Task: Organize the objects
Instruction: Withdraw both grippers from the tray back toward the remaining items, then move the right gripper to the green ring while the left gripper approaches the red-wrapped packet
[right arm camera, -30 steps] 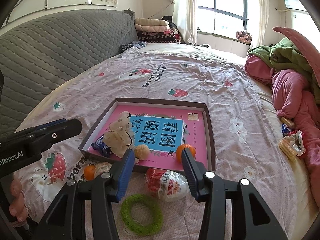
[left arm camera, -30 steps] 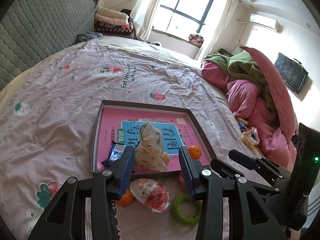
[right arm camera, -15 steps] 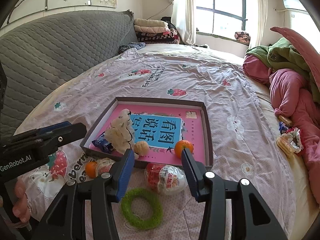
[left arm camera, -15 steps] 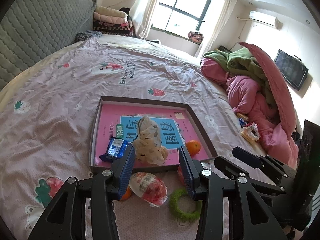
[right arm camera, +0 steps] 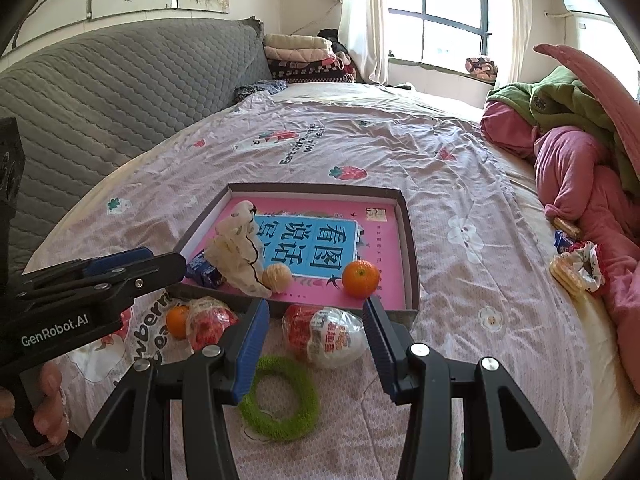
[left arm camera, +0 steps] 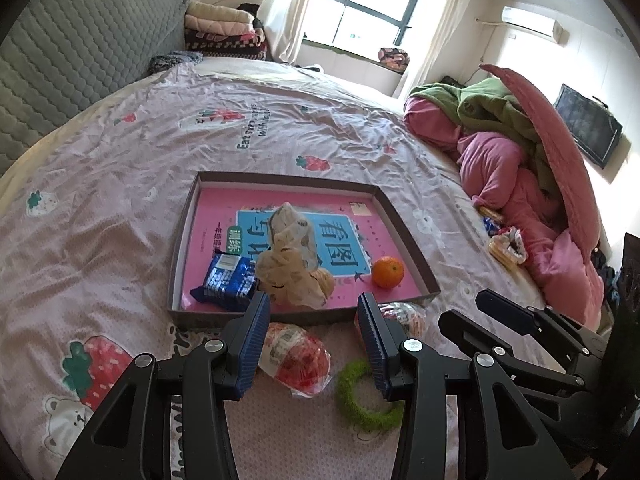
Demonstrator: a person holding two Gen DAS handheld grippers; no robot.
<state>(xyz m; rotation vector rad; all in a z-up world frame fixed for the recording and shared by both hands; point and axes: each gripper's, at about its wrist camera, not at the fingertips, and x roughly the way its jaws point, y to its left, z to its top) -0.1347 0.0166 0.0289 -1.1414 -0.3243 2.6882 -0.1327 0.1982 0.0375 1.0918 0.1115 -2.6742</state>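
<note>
A shallow brown tray point(left arm camera: 304, 181) with a pink printed bottom lies on the bed. Inside it are a blue snack packet point(left arm camera: 228, 276), a beige plush toy point(left arm camera: 292, 256), a tan ball point(left arm camera: 325, 280) and an orange point(left arm camera: 387, 272). On the sheet in front of the tray lie two red-and-white wrapped eggs point(right arm camera: 328, 334) point(right arm camera: 210, 322), a small orange point(right arm camera: 177, 320) and a green ring point(right arm camera: 278, 398). My left gripper point(left arm camera: 313, 304) hovers open above the near egg point(left arm camera: 296, 356), holding nothing. Open and holding nothing too, my right gripper point(right arm camera: 316, 306) hangs over the other egg and the ring.
Pink and green bedding point(left arm camera: 520, 140) is piled along the right side, with snack packets and a scrunchie point(left arm camera: 506, 244) beside it. A grey quilted headboard point(right arm camera: 100, 88) runs on the left, folded blankets point(right arm camera: 304, 56) at the far end. A person's hand point(right arm camera: 44, 400) holds the left gripper.
The left view has tipped slightly, so the tray sits a little higher in it. Nothing on the bed has moved and both grippers' jaws stand as before.
</note>
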